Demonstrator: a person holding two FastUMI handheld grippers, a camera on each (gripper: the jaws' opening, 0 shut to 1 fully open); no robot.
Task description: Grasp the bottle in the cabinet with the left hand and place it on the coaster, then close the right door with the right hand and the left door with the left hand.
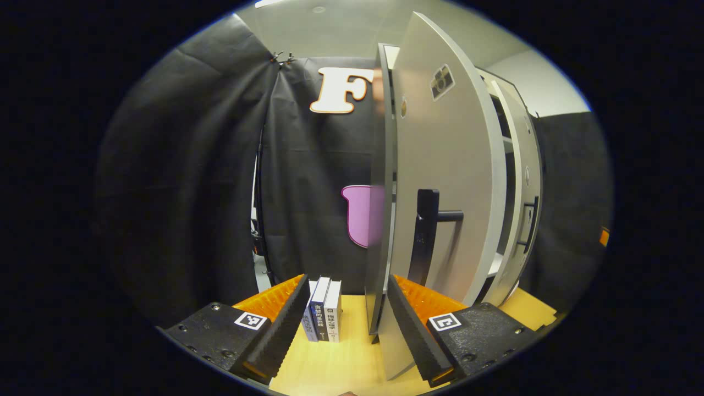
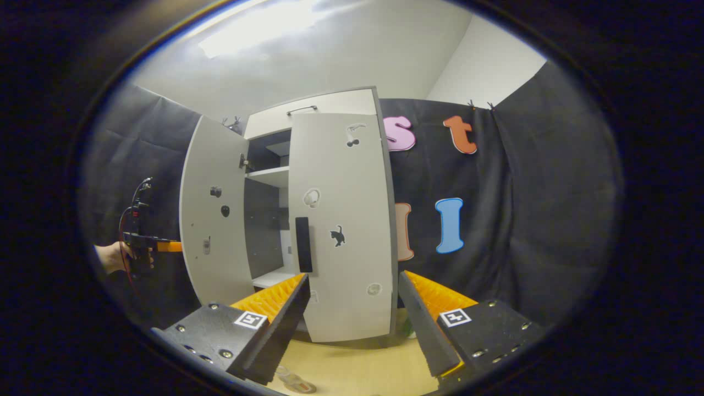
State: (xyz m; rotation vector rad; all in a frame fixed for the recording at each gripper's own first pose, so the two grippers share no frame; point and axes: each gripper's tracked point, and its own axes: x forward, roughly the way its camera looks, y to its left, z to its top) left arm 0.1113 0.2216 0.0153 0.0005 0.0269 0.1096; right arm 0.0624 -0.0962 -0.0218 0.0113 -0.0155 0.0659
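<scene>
In the left gripper view the white cabinet's left door (image 1: 445, 181) stands ajar and is seen nearly edge-on, its black handle (image 1: 426, 236) facing me. My left gripper (image 1: 344, 324) is open, with the door's edge just inside its right finger (image 1: 415, 330). The right door (image 1: 525, 181) shows farther back. In the right gripper view the right door (image 2: 344, 220), with its black handle (image 2: 302, 245), is almost closed and the left door (image 2: 212, 220) swings wide. My right gripper (image 2: 352, 319) is open in front of the right door. A clear object (image 2: 291, 379), perhaps the bottle, is cut off at the bottom edge.
Three books (image 1: 322, 316) stand upright on the wooden table (image 1: 335, 368), left of the cabinet. A hand holding the left gripper (image 2: 140, 242) shows beyond the left door. White shelves (image 2: 269, 176) are visible inside the cabinet. Black cloth walls surround the booth.
</scene>
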